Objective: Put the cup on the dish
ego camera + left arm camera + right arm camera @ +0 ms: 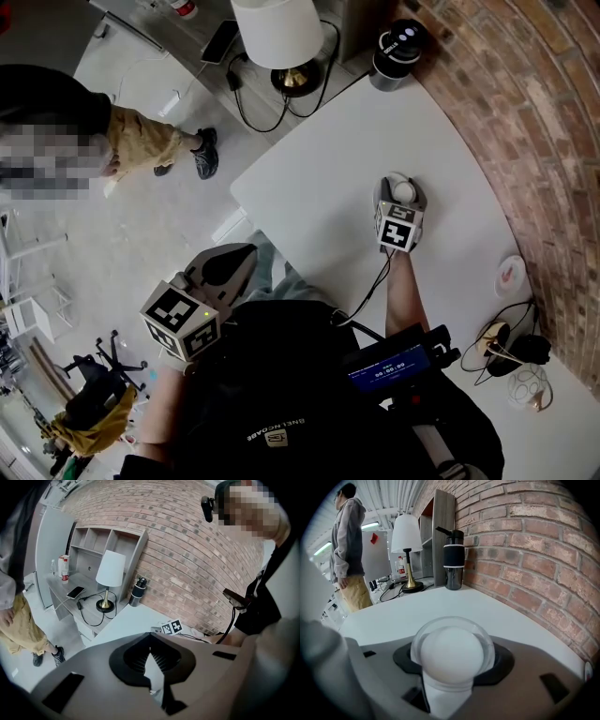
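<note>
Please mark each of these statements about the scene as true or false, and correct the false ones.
1. The right tongs hold the cup. True.
2. The cup already stands on the dish. False: the cup is in the right tongs, and the dish lies apart, close to the brick wall.
3. The left tongs grip a phone. False: they are closed with nothing between them.
4. A black bottle stands at the far end of the white table, by the brick wall. True.
5. The lamp stands on the white table. False: it stands on the grey desk beside the table.
</note>
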A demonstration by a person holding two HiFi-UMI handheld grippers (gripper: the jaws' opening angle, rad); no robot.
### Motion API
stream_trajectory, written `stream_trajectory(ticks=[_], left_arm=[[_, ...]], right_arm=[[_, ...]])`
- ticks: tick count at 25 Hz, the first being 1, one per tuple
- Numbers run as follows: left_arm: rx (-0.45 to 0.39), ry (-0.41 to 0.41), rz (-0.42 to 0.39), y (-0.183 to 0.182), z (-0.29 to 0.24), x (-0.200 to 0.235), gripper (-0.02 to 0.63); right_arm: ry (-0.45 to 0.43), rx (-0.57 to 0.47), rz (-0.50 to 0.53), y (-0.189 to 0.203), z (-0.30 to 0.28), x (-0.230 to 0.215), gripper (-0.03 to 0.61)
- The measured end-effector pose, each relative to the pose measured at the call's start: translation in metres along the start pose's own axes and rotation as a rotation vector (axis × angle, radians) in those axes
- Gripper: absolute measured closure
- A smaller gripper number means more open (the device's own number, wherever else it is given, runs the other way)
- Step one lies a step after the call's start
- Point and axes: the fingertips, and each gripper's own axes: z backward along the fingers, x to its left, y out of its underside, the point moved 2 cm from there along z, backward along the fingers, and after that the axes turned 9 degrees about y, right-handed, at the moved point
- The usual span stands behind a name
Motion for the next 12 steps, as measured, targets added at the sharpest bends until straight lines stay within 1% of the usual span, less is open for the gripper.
stream_trajectory(ticks=[12], left_arm=[[-0.015, -0.007, 0.008, 0.0072, 0.0025, -0.0066, 0.607]], right_arm=[[0.000, -0.016, 0.007, 0.0038, 0.0011, -0.0005, 0.324]])
